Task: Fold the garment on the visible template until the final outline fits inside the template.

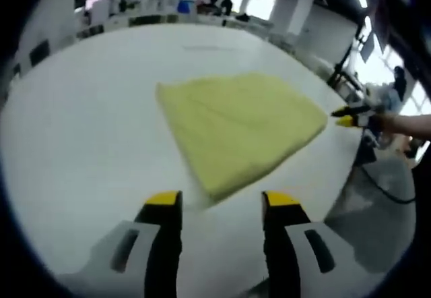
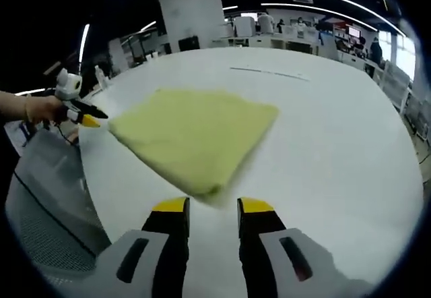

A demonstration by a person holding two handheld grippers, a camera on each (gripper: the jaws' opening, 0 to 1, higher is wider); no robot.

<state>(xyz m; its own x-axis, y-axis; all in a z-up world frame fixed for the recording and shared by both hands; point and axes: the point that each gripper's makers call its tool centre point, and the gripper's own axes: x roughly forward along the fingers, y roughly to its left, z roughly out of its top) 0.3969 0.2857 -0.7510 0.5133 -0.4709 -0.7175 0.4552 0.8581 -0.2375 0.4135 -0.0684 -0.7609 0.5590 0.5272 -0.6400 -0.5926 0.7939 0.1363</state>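
You are holding your left gripper [image 1: 221,200] above the white table [image 1: 81,143], its jaws spread apart and pinching nothing. The yellow garment [image 1: 239,129] is lying folded and flat on the table, its near corner just ahead of the jaw tips. In the right gripper view, your right gripper [image 2: 213,207] is also standing with its jaws apart, not so wide, and nothing between them; the garment [image 2: 195,136] is lying just in front, and your left gripper [image 2: 87,117] is showing beside its far corner.
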